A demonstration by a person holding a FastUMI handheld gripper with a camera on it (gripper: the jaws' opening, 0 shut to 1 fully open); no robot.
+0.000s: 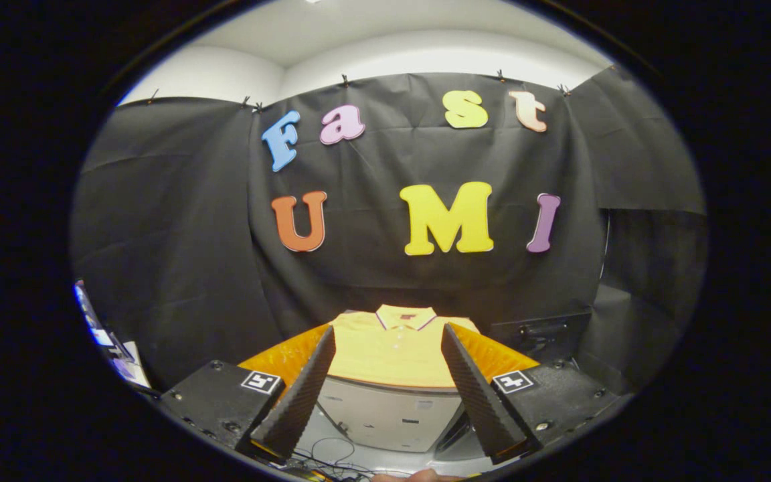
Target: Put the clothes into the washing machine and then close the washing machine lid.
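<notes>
Two fingers: I've got both of them in front of me, spread wide apart with nothing between the tips, so the gripper [389, 338] is released and holding nothing.
Finger mounts: each finger sits on a dark block, and each block carries a small square black-and-white marker [262, 382] on its top face.
Below the fingers: I'm looking down past them at a pale floor with thin dark cables [332, 455] trailing across it, and a sliver of a hand [419, 476] shows at the very bottom.
White unit: just under the front edge of the tabletop I see a white box-like appliance front [389, 415]; I can't tell from here whether it is the washing machine, and I can't make out a lid.
Tabletop: an orange surface [285, 355] runs out to either side behind the fingers, its front edge just ahead of the tips.
Shirt: a yellow polo shirt [392, 348] lies flat on the tabletop, collar away from me, framed in the gap between the two fingers and beyond them. Neither finger touches it.
Right of the tabletop: a dark piece of equipment [546, 331] sits low against the wall.
Far back: black cloth [178, 234] hangs across the booth, clipped along its top, with a white wall [425, 57] above it.
</notes>
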